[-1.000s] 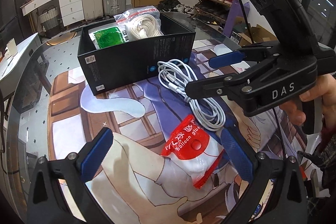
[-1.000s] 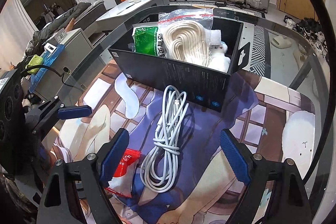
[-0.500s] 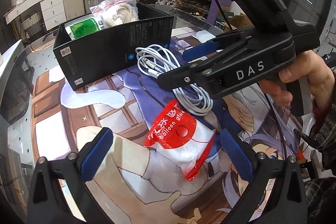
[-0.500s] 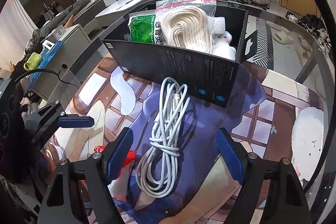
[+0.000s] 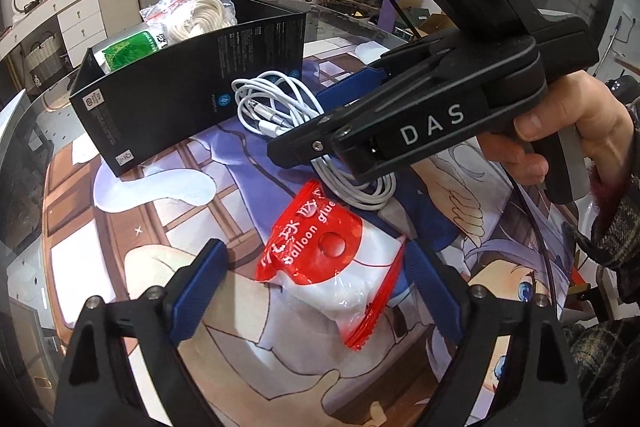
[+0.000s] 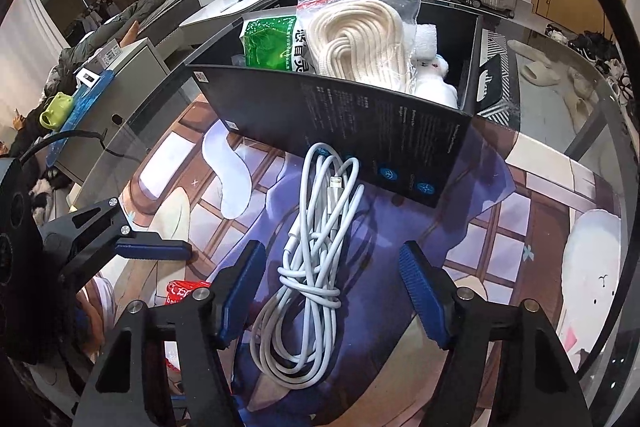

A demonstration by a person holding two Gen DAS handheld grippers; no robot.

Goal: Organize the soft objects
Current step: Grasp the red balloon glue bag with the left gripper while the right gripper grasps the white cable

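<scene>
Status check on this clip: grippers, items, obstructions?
Left gripper open over balloon glue bag. Right gripper open astride white cable bundle. Both items lie on mat, outside black box. Nothing blocking.

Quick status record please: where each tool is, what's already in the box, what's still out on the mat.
left tool: open, straddling the red balloon glue bag on the mat
right tool: open, straddling the white cable bundle
black box: holds green packet, bagged cream rope, white soft item
still out: glue bag, cable bundle, both in front of the box
held: nothing
</scene>
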